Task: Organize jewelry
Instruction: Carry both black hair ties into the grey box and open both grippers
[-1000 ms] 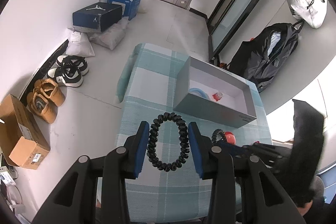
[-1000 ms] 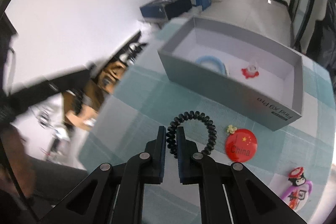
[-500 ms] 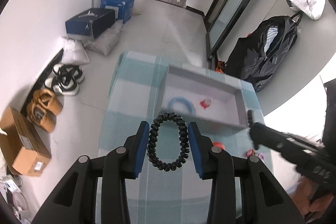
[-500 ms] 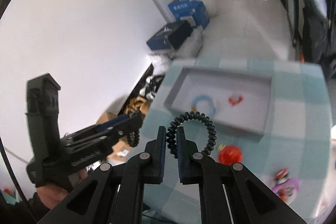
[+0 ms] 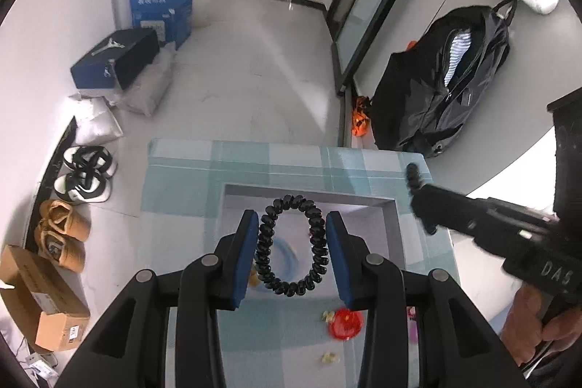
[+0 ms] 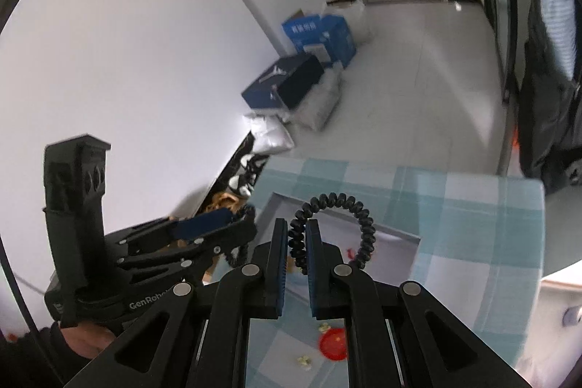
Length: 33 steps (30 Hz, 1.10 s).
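shoes (image 5: 85, 177) and cardboard boxes (image 5: 40, 297) line the floor at nine o'clock of the left wrist view, off the work. at six o'clock the left gripper (image 5: 291, 255) has its blue pads pressed against both sides of a black spiral hair tie (image 5: 290, 244), squeezing the ring into an oval so it hangs over the grey box (image 5: 391, 228) on the checked tablecloth (image 5: 182, 177), likely to be dropped inside beside the blue ring (image 5: 285, 253) already there. a red badge (image 5: 345, 324) lies loose at five o'clock, outside the box. at three o'clock the right gripper (image 6: 294, 248) comes in; its own view shows the jaws nearly closed, pinching one strand of a second spiral hair tie (image 6: 358, 224), whose loop arches free towards one o'clock over the box rim, so both ties seem bound for it.
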Tool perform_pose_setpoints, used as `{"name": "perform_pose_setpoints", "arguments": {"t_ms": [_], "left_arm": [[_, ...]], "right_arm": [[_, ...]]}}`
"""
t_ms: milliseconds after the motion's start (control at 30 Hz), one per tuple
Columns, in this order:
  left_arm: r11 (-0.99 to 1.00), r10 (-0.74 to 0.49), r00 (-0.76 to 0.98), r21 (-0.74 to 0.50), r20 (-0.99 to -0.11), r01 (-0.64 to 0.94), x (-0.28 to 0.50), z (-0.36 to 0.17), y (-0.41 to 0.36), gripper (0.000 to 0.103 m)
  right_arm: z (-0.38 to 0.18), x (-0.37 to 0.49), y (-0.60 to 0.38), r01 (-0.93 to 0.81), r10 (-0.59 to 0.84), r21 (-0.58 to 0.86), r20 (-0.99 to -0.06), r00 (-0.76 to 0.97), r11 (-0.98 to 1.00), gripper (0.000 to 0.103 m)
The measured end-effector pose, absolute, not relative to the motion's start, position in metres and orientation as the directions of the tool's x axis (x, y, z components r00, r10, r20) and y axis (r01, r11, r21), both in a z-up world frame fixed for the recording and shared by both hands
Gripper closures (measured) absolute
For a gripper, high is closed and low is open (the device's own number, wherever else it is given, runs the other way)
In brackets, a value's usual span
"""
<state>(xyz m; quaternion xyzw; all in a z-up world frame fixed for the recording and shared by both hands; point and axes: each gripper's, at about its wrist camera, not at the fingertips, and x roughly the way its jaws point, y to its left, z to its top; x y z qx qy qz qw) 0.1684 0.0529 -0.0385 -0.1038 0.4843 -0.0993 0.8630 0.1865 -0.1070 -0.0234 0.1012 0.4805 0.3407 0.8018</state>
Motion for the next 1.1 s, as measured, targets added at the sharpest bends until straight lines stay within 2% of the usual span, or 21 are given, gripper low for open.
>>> {"name": "perform_pose_setpoints", "arguments": {"t_ms": [167, 367, 533, 600, 633, 667, 700, 767, 833, 933, 1033, 1100], "left_arm": [[0.965, -0.257, 0.474, -0.250, -0.842, 0.079, 0.188, -0.056, 0.041, 0.070], [0.967, -0.251, 0.414, -0.241, -0.875, 0.078, 0.199, -0.072, 0.038, 0.070], [0.941, -0.329, 0.360, -0.333, -0.873, 0.052, 0.203, -0.079, 0.043, 0.070], [0.935, -0.343, 0.355, -0.354, -0.870, 0.036, 0.204, -0.080, 0.046, 0.068], [0.934, -0.343, 0.351, -0.354, -0.871, 0.034, 0.204, -0.079, 0.047, 0.061], [0.933, -0.349, 0.344, -0.358, -0.872, 0.039, 0.204, -0.079, 0.047, 0.047], [0.924, -0.377, 0.325, -0.377, -0.868, 0.063, 0.204, -0.079, 0.046, 0.041], [0.931, -0.354, 0.363, -0.362, -0.862, 0.046, 0.200, -0.073, 0.052, 0.033], [0.921, -0.372, 0.381, -0.388, -0.846, 0.038, 0.198, -0.068, 0.058, 0.024], [0.915, -0.380, 0.390, -0.403, -0.839, 0.024, 0.195, -0.065, 0.065, 0.023], [0.927, -0.345, 0.412, -0.375, -0.844, 0.007, 0.189, -0.062, 0.069, 0.023], [0.929, -0.332, 0.427, -0.370, -0.841, -0.008, 0.185, -0.060, 0.071, 0.023]], "right_arm": [[-0.053, 0.200, -0.116, -0.415, 0.647, 0.525, -0.722, 0.246, 0.743, 0.094], [-0.077, 0.210, -0.120, -0.363, 0.687, 0.601, -0.703, 0.185, 0.712, 0.094], [-0.086, 0.210, -0.113, -0.367, 0.685, 0.601, -0.711, 0.158, 0.709, 0.094], [-0.088, 0.211, -0.112, -0.365, 0.687, 0.605, -0.710, 0.155, 0.708, 0.091], [-0.088, 0.211, -0.111, -0.359, 0.683, 0.605, -0.714, 0.150, 0.711, 0.091], [-0.089, 0.211, -0.111, -0.354, 0.677, 0.600, -0.721, 0.150, 0.717, 0.085], [-0.088, 0.211, -0.112, -0.352, 0.672, 0.596, -0.724, 0.153, 0.722, 0.081], [-0.084, 0.209, -0.115, -0.359, 0.660, 0.575, -0.729, 0.183, 0.735, 0.060], [-0.080, 0.207, -0.121, -0.355, 0.666, 0.579, -0.715, 0.211, 0.734, 0.056], [-0.070, 0.202, -0.133, -0.343, 0.663, 0.576, -0.708, 0.244, 0.742, 0.055], [-0.057, 0.194, -0.144, -0.354, 0.638, 0.538, -0.707, 0.305, 0.765, 0.043], [-0.051, 0.189, -0.149, -0.360, 0.633, 0.527, -0.701, 0.328, 0.770, 0.042]]}}
